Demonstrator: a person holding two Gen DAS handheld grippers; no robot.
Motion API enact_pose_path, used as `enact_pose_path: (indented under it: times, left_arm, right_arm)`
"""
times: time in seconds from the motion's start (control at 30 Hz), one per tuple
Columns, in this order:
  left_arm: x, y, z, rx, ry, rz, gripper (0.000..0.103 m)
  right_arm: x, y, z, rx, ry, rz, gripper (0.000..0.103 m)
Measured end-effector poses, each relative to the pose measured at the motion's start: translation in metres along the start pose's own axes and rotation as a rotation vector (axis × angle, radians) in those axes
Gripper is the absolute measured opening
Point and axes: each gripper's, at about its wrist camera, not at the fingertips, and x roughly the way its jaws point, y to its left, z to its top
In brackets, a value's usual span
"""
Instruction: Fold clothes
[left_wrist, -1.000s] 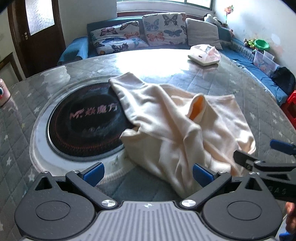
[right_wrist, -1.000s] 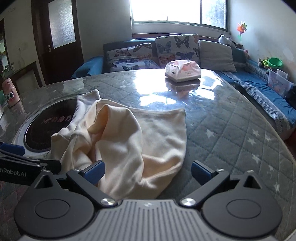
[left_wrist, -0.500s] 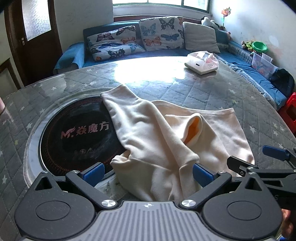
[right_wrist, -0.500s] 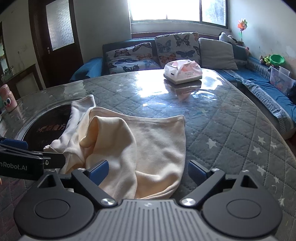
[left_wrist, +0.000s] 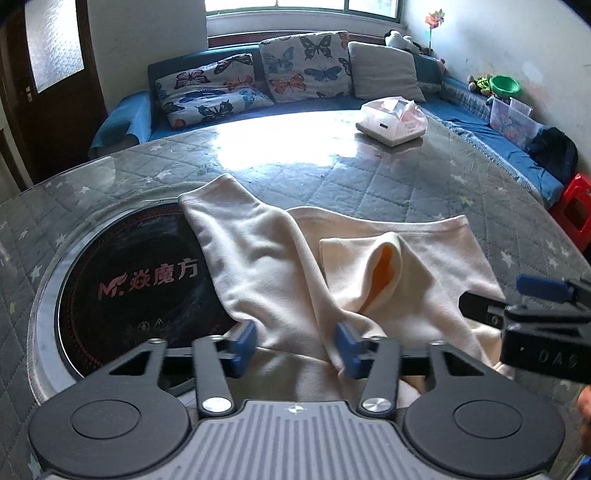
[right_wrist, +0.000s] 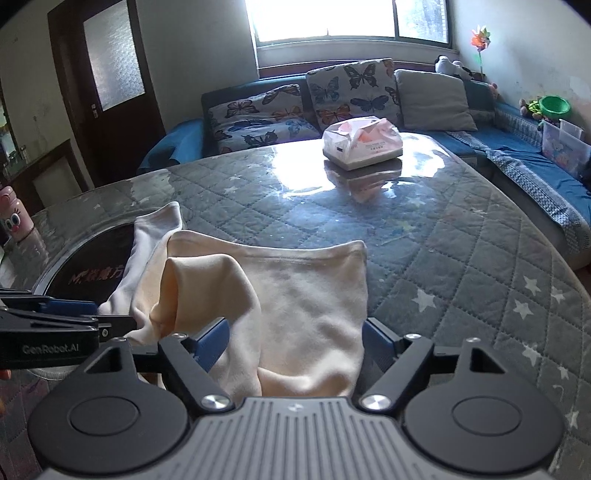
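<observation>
A cream long-sleeved garment (left_wrist: 280, 273) lies crumpled on the quilted grey table (left_wrist: 369, 184), one sleeve (left_wrist: 218, 210) stretched over the black round hob. My left gripper (left_wrist: 295, 343) sits at the garment's near left edge; its jaws are closing with a bunch of cloth between the blue pads (left_wrist: 243, 338). My right gripper (right_wrist: 295, 338) is at the near right edge of the garment (right_wrist: 306, 295); its jaws are closing too, wide around the cloth. Each gripper shows in the other's view: the right gripper (left_wrist: 513, 299) and the left gripper (right_wrist: 99, 315).
A round black hob (left_wrist: 129, 288) with red lettering is set into the table on the left. A tissue pack (left_wrist: 391, 122) lies at the far side. A sofa with butterfly cushions (left_wrist: 306, 66) stands behind. A pink cup (right_wrist: 14, 218) and a red stool (left_wrist: 572, 206) flank the table.
Both grippers have moved forward onto the garment's near edge. The left jaws have narrowed a lot around the cloth, the right jaws a little. The garment has not shifted.
</observation>
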Motion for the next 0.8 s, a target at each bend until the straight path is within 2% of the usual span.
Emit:
enact_pose_path:
  times: [0.2,0.43,0.53,0.57,0.6,0.67,0.8]
  left_arm:
    - [0.003,0.009,-0.002,-0.006,-0.004,-0.025,0.029]
    - [0.001,0.016,-0.005,-0.03,-0.007,-0.051,0.028]
    - [0.0,0.019,-0.006,-0.045,-0.006,-0.058,0.035]
    - [-0.001,0.02,-0.006,-0.051,-0.007,-0.061,0.046]
    - [-0.002,0.021,-0.005,-0.056,-0.009,-0.057,0.056]
    - [-0.003,0.022,-0.004,-0.063,-0.017,-0.042,0.062]
    - [-0.003,0.028,-0.002,-0.088,-0.02,-0.021,0.068]
  right_arm:
    - [0.012,0.011,0.007,-0.03,0.008,0.049,0.074]
    - [0.025,0.033,0.018,-0.082,0.001,0.145,0.058]
    - [0.037,0.039,0.021,-0.091,0.017,0.169,0.046]
    - [0.041,0.041,0.02,-0.095,0.024,0.173,0.042]
    - [0.044,0.042,0.02,-0.094,0.028,0.175,0.04]
    - [0.045,0.042,0.018,-0.088,0.028,0.182,0.039]
    - [0.04,0.041,0.018,-0.079,0.013,0.203,0.04]
